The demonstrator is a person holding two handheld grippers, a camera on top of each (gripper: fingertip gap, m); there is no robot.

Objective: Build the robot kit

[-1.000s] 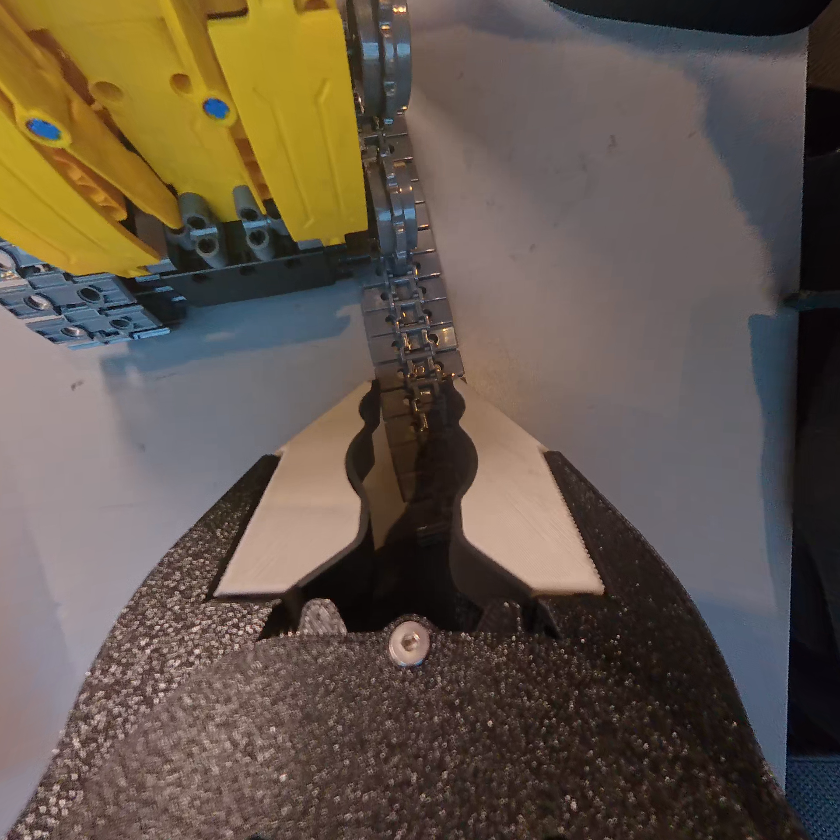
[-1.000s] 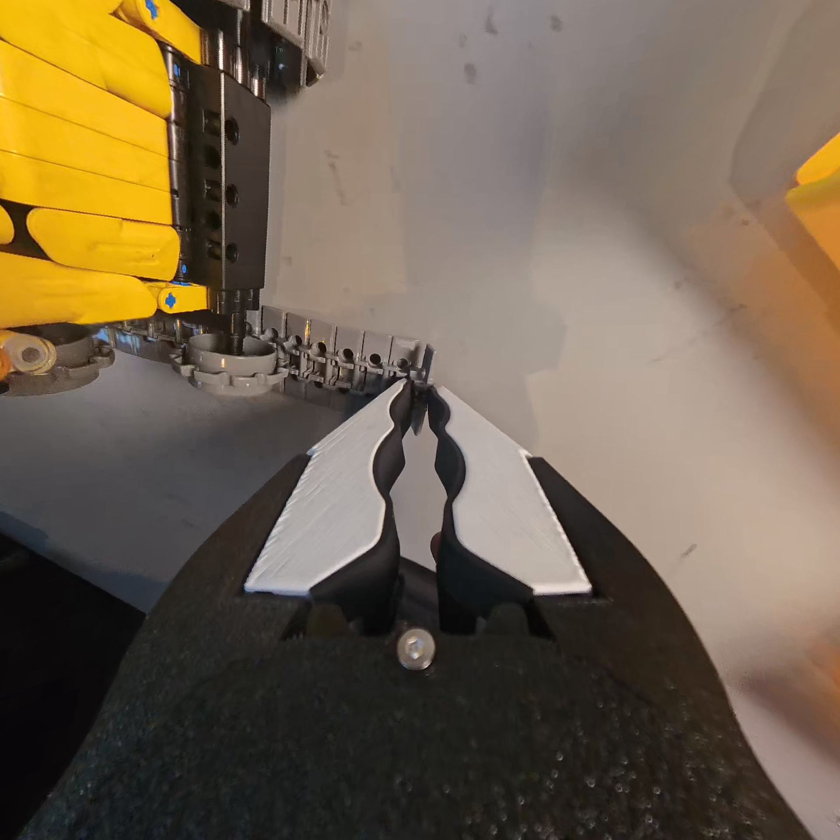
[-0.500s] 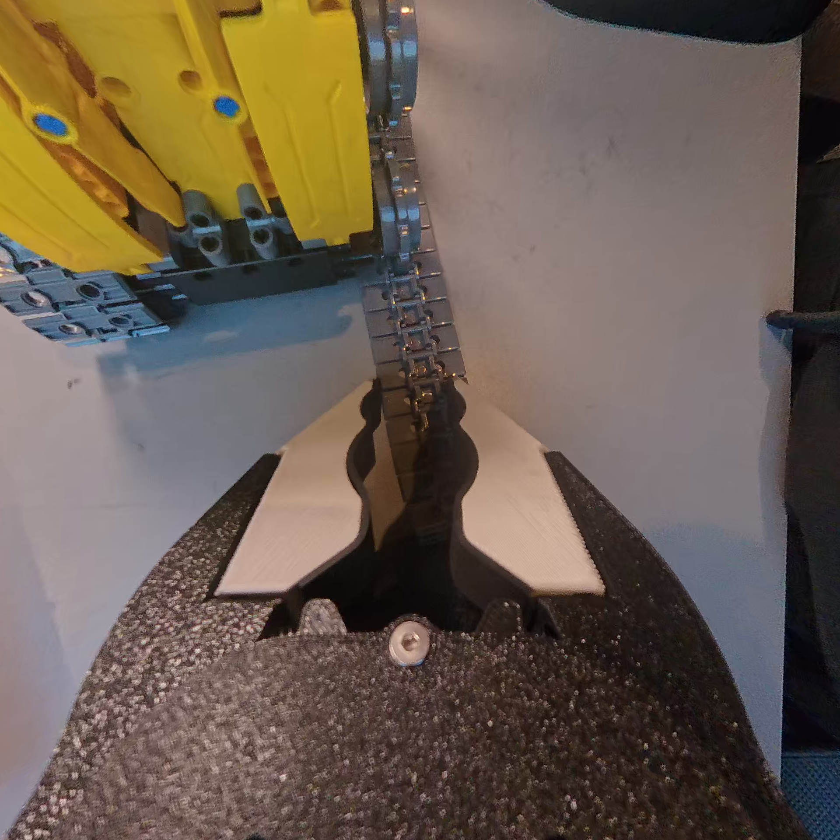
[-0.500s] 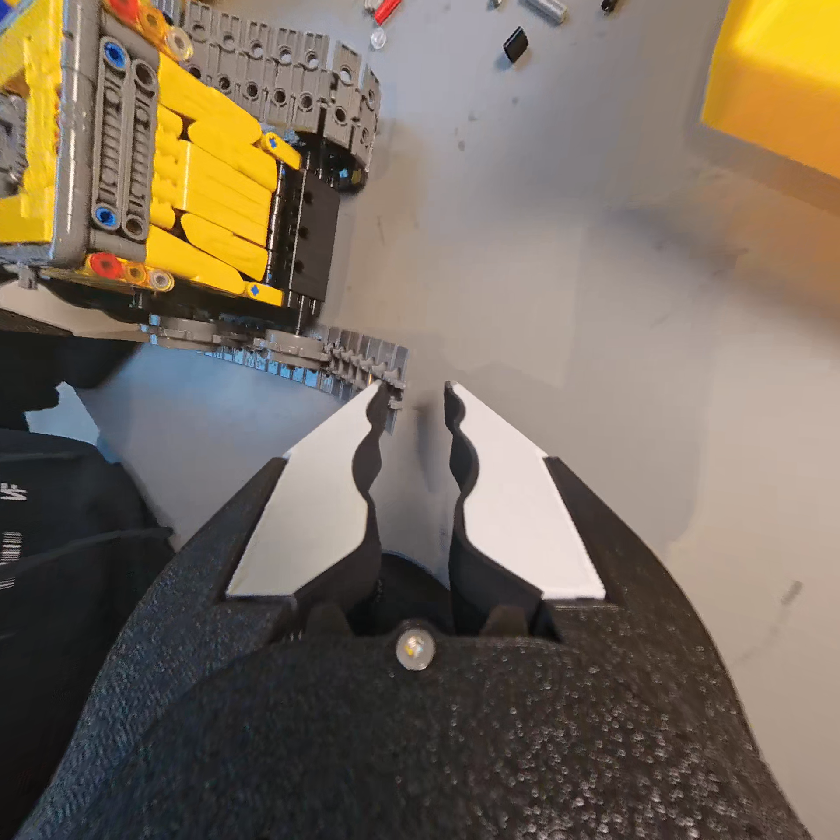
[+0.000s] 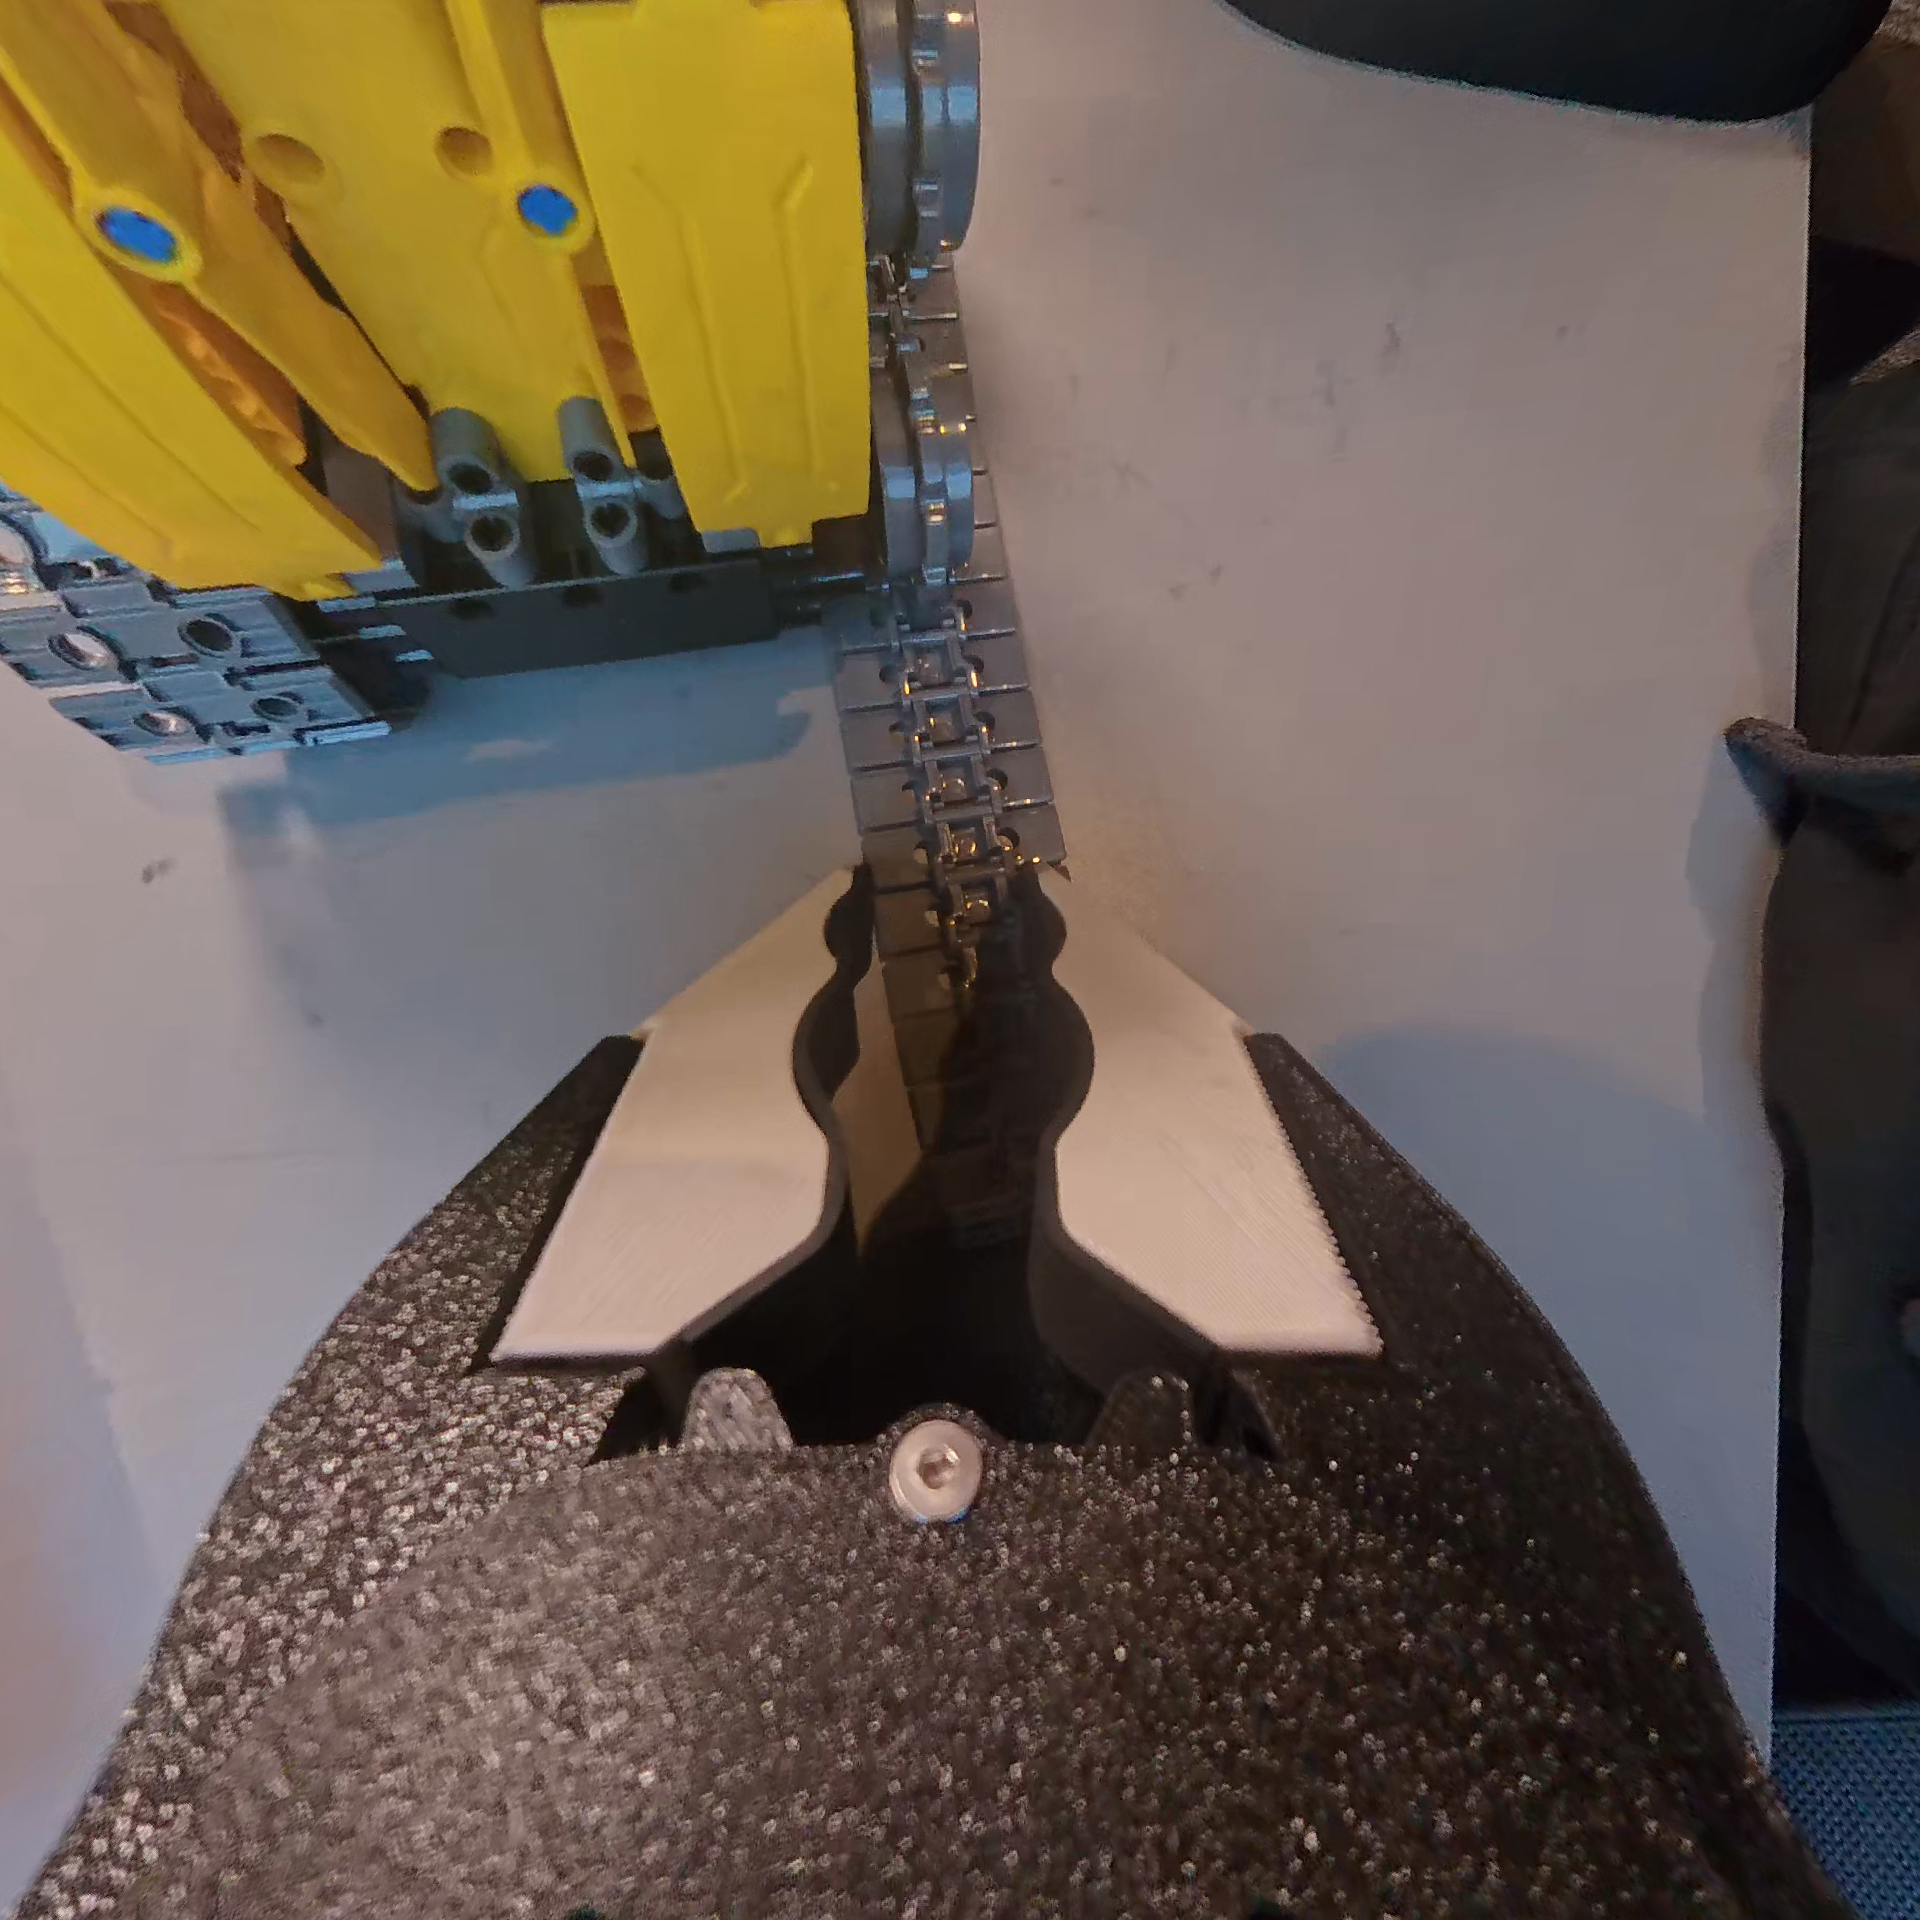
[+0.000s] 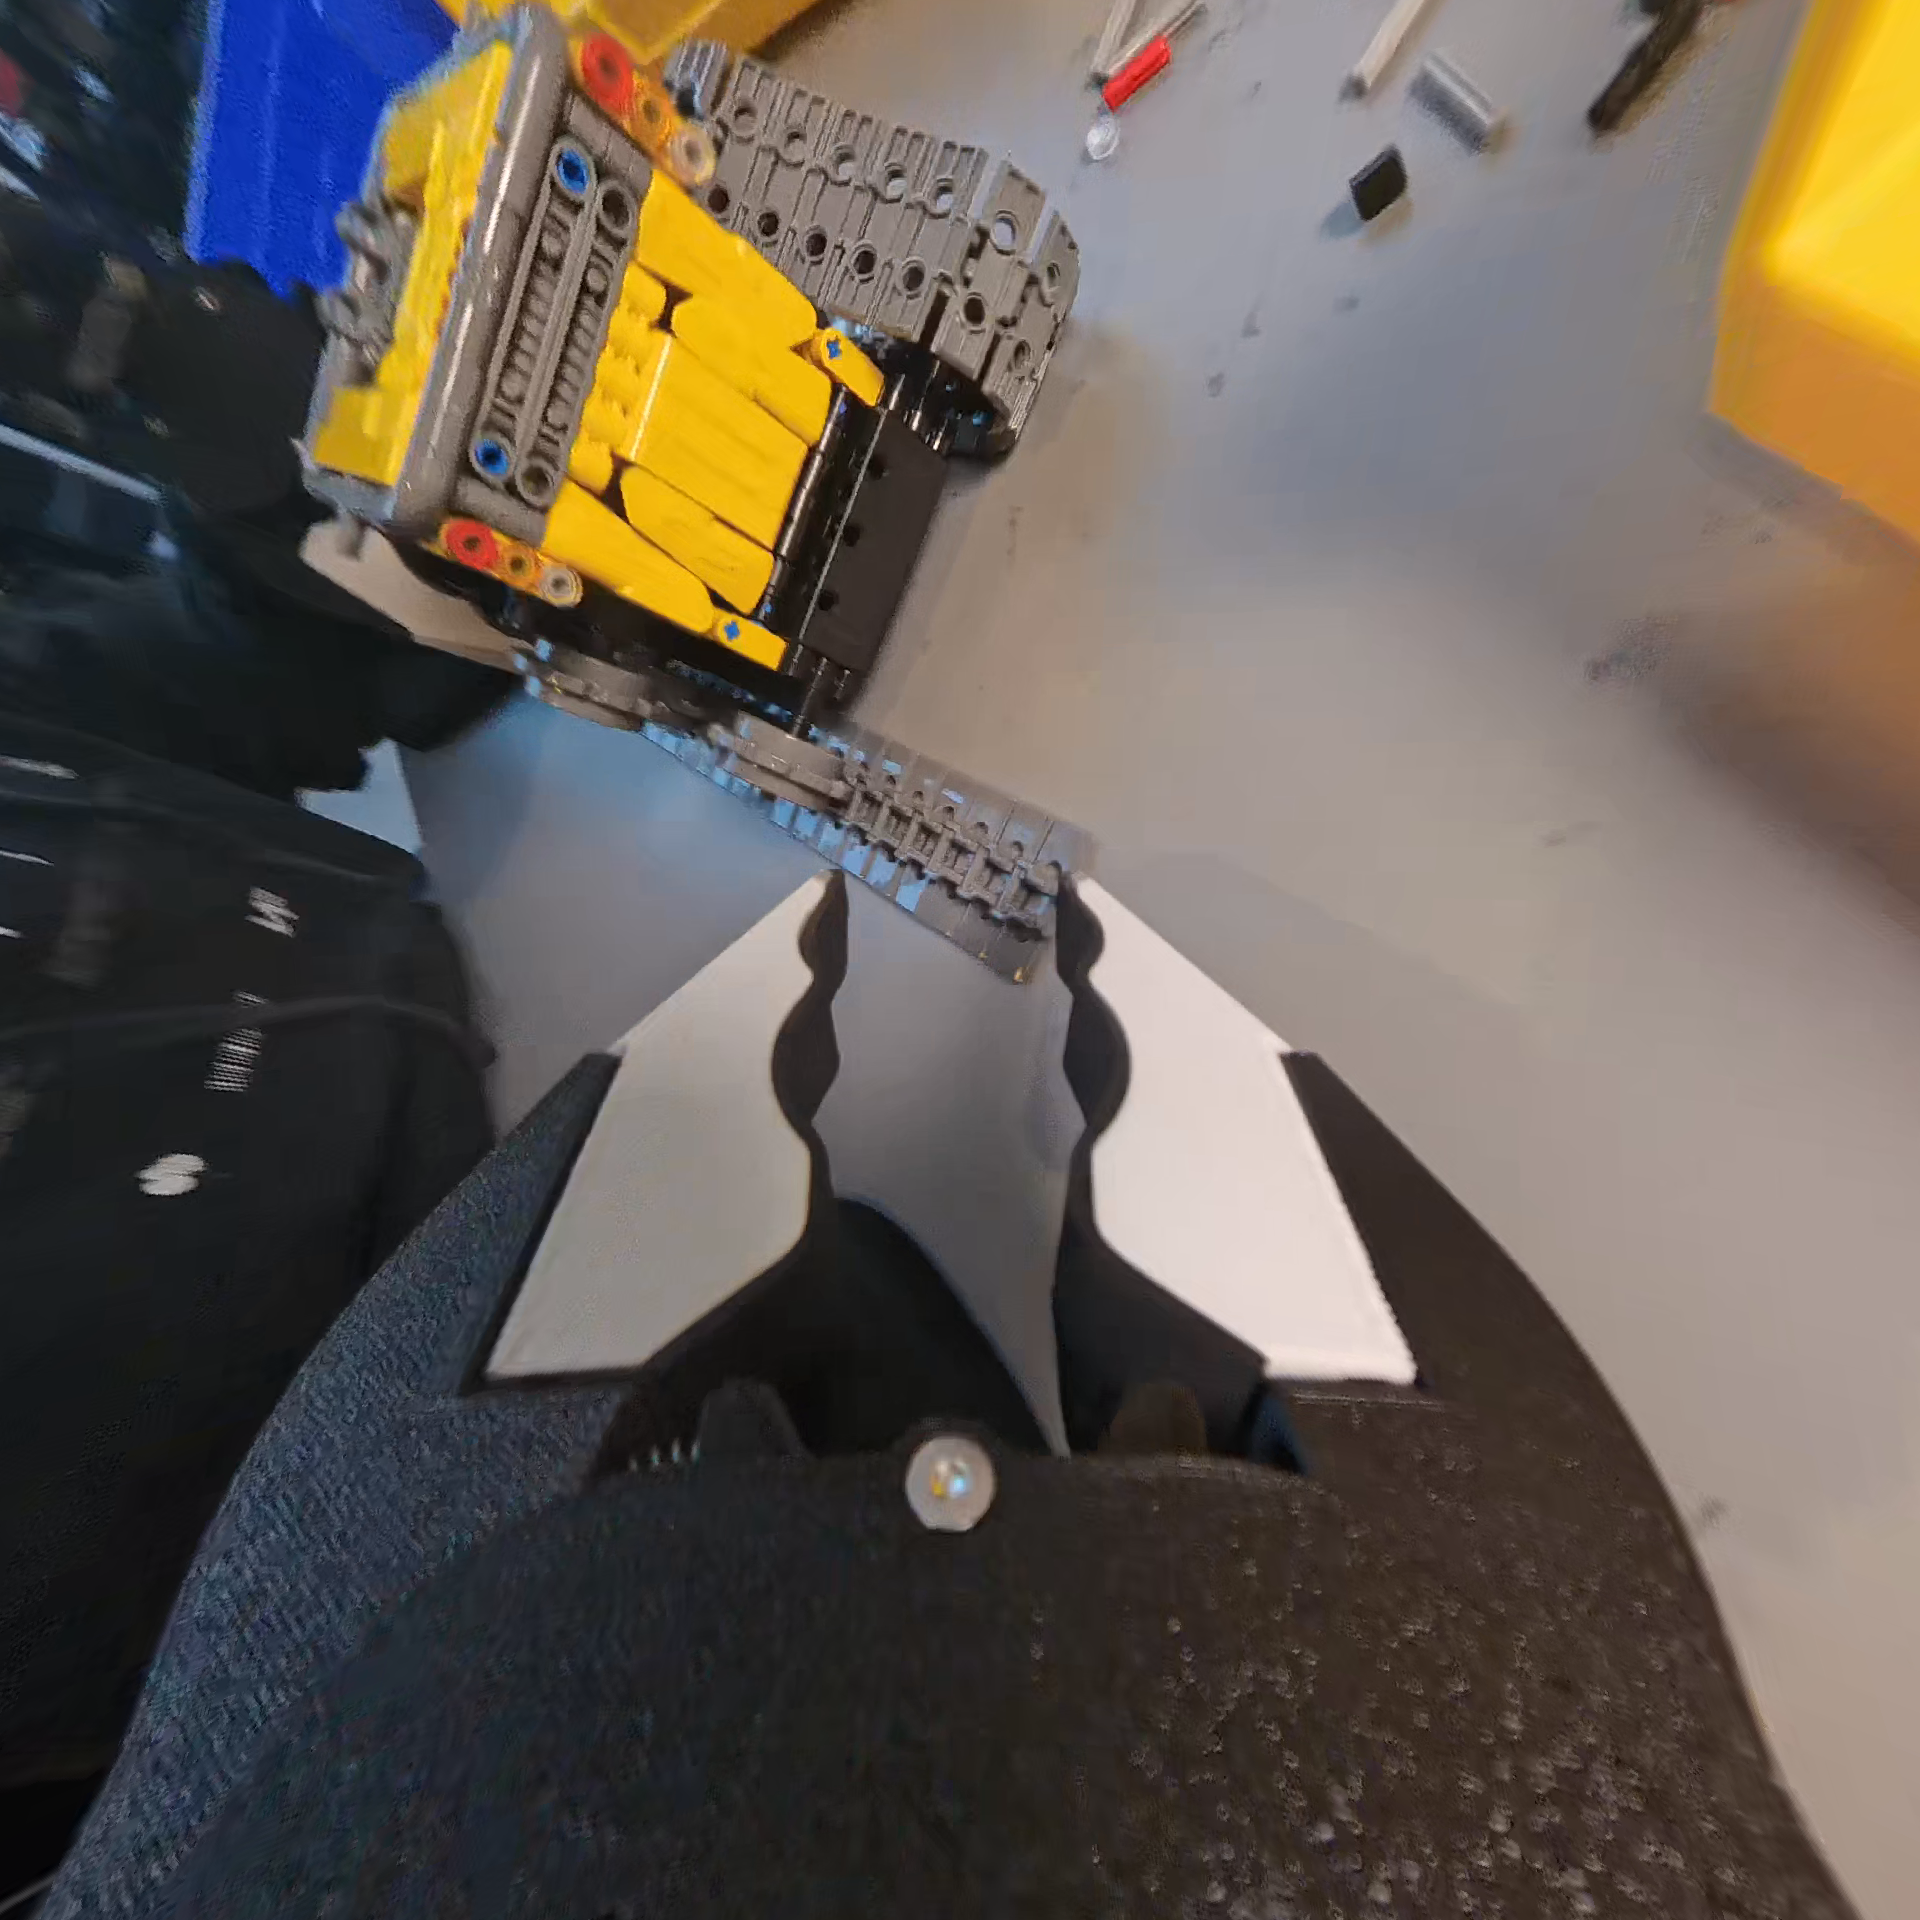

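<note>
A yellow brick-built vehicle (image 5: 416, 260) with grey link tracks lies on a pale table (image 5: 1403, 520). In the left wrist view a loose run of grey track (image 5: 940, 748) hangs from the vehicle's grey wheels. It passes between my left gripper's fingers, and my left gripper (image 5: 951, 894) is shut on it. In the right wrist view the vehicle (image 6: 665, 436) is at the upper left. The free end of the near track (image 6: 935, 852) lies on the table just at my right gripper's tips. My right gripper (image 6: 951, 894) is open and holds nothing.
A yellow bin (image 6: 1829, 312) stands at the right and a blue bin (image 6: 301, 135) at the top left. Small loose parts (image 6: 1382, 187) lie at the far end of the table. Dark clothing (image 6: 156, 1039) fills the left side, beyond the table's edge. The left gripper's tips are roughly 25 cm from the right gripper's. The near track (image 6: 935, 852) lies around 5 cm away from my right fingertips.
My right gripper has opened, let go of the track's end and drawn back and up, so more of the vehicle shows. My left gripper has kept its hold and barely moved.
</note>
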